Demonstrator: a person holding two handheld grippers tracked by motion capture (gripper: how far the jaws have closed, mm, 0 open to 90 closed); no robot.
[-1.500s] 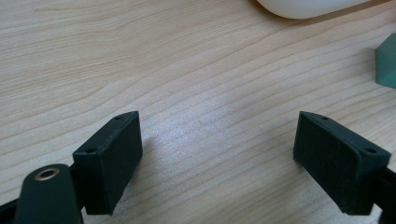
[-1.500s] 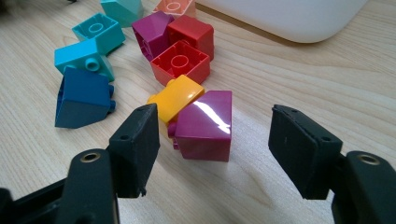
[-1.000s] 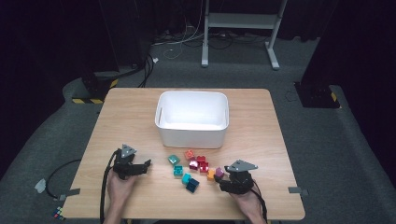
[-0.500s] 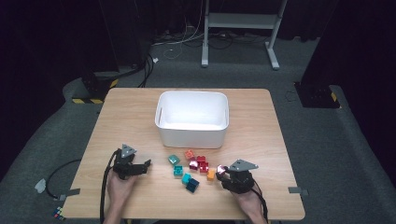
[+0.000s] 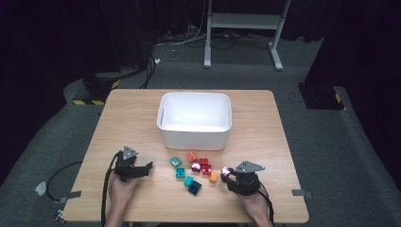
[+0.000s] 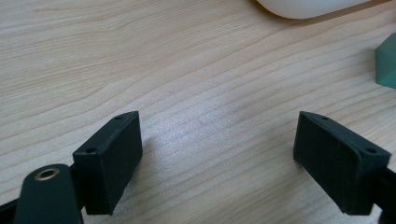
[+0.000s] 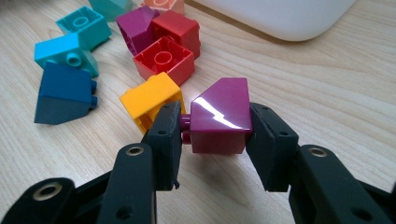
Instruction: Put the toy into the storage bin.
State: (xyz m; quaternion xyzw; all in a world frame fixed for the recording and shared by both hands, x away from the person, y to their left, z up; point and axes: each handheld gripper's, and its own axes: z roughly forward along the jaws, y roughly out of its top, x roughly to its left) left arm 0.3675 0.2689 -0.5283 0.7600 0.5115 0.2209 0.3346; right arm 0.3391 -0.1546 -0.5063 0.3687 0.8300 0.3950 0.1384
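We have the right gripper (image 7: pixel 215 133) just closed on a purple brick (image 7: pixel 219 121) near the white bin (image 5: pixel 195 124); our left gripper (image 6: pixel 224 154) stands wide and empty. The bin looks empty, and all the other bricks (image 5: pixel 191 170) remain on the tabletop (image 5: pixel 132 123).

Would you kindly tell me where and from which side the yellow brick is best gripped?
Grip the yellow brick across its flat side walls, coming from above: its open underside faces up and tilted, and the red brick crowds its far side.
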